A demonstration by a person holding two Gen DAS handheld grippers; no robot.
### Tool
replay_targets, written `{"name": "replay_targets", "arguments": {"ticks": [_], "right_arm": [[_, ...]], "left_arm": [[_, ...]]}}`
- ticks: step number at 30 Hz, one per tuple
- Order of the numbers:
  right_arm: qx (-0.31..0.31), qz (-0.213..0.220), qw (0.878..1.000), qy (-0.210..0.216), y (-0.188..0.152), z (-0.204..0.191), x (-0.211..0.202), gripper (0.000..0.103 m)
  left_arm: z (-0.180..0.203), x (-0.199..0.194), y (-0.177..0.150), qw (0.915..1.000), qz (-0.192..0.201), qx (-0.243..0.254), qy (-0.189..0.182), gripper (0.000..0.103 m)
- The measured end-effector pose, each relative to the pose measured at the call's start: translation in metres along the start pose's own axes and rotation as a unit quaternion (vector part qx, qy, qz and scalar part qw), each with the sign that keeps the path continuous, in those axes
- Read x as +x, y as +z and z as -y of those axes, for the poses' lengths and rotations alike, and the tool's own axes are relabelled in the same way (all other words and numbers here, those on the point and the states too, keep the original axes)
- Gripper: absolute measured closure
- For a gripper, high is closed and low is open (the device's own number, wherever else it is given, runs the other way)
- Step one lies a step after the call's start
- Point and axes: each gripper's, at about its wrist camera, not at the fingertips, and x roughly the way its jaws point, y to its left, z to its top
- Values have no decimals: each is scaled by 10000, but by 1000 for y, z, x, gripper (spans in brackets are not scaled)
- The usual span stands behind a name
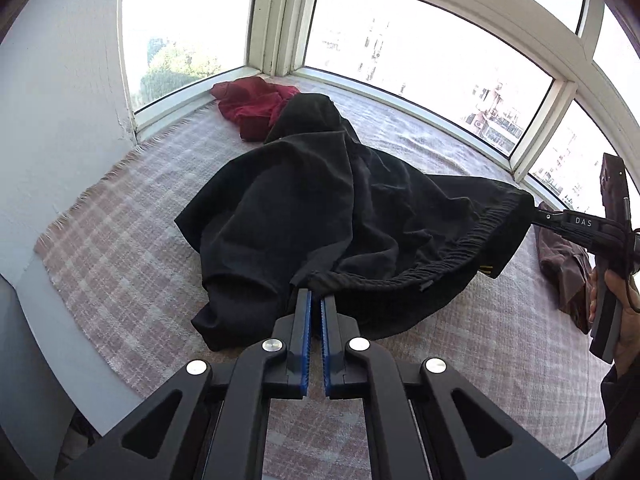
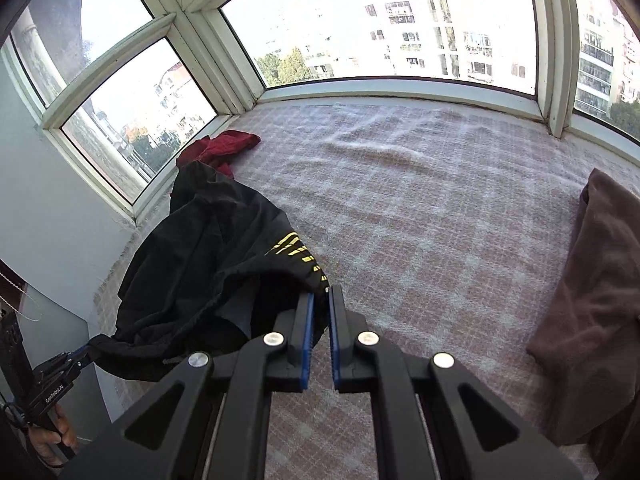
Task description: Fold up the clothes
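Observation:
Black shorts [image 1: 320,208] with an elastic waistband and yellow print [image 2: 296,252] hang stretched between my two grippers above the checked blanket [image 1: 140,248]. My left gripper [image 1: 316,294] is shut on one end of the waistband. My right gripper [image 2: 320,296] is shut on the other end; it also shows in the left wrist view [image 1: 538,214]. The left gripper shows in the right wrist view [image 2: 86,354] at the lower left. The leg ends trail on the blanket toward the window corner.
A crumpled red garment [image 1: 252,104] lies in the far window corner, also in the right wrist view [image 2: 224,146]. A brown garment [image 2: 596,292] lies at the right edge of the blanket [image 2: 420,184]. Window frames [image 2: 400,88] bound the platform; a wall [image 1: 60,100] stands left.

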Motion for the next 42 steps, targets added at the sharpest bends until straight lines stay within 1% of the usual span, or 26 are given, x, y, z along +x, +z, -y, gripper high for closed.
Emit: {"name": "replay_targets", "arguments": {"ticks": [3, 7, 8, 10, 11, 12, 13, 15, 16, 17, 19, 20, 22, 24, 27, 30, 32, 36, 40, 42], "right_arm": [[-123, 464, 9988, 30, 18, -15, -29, 96], [-360, 1185, 9923, 24, 53, -41, -80, 98], [-422, 1246, 9913, 9, 64, -46, -90, 98], [-534, 1069, 9928, -17, 78, -52, -98, 98], [-473, 946, 9944, 45, 77, -51, -99, 98], [-450, 761, 9961, 60, 71, -52, -97, 98], [-514, 522, 9973, -12, 57, -56, -92, 95], [-682, 178, 9975, -81, 19, -67, -79, 83], [-754, 13, 9971, -71, -1, -73, -72, 73], [-796, -199, 9966, 11, -28, -81, -62, 70], [-869, -496, 9947, 234, -68, -97, -42, 70], [-984, -538, 9933, 277, -87, -107, -33, 70], [-1293, -638, 9895, 48, -113, -125, -10, 70], [-1385, -827, 9867, -176, -128, -135, 12, 70], [-1545, -805, 9840, -379, -140, -142, 25, 70], [-1656, -901, 9804, -576, -145, -148, 33, 71], [-1644, -959, 9797, -634, -148, -147, 41, 71], [-1544, -1018, 9801, -723, -151, -145, 51, 71], [-1358, -971, 9802, -1064, -145, -139, 58, 75], [-1124, -869, 9834, -1131, -138, -131, 57, 75]], "left_arm": [[-11, -26, 27, 9990, 447, -18, 67, 99], [-20, -62, 76, 9941, 1067, 168, 63, 99], [-21, -68, 89, 9931, 1145, 265, 37, 99], [-25, -75, 109, 9909, 1284, 393, 57, 99], [-26, -78, 115, 9904, 1306, 449, 43, 99], [-27, -80, 118, 9899, 1316, 518, 34, 99], [-26, -81, 117, 9895, 1306, 611, 35, 99], [-23, -78, 111, 9894, 1221, 791, 39, 99], [-22, -74, 108, 9897, 1155, 846, 25, 99], [-23, -70, 106, 9902, 1084, 882, -9, 99], [-26, -63, 104, 9908, 980, 928, -83, 99], [-28, -61, 103, 9910, 936, 944, -122, 99], [-32, -57, 102, 9914, 849, 978, -199, 99], [-36, -52, 101, 9916, 762, 1011, -276, 99], [-41, -45, 99, 9916, 631, 1060, -391, 99], [-47, -39, 98, 9913, 500, 1109, -507, 99], [-50, -35, 98, 9908, 455, 1139, -572, 99], [-54, -30, 100, 9896, 402, 1195, -690, 99], [-58, -27, 102, 9885, 376, 1221, -807, 99], [-60, -27, 103, 9880, 372, 1224, -865, 99]]}}
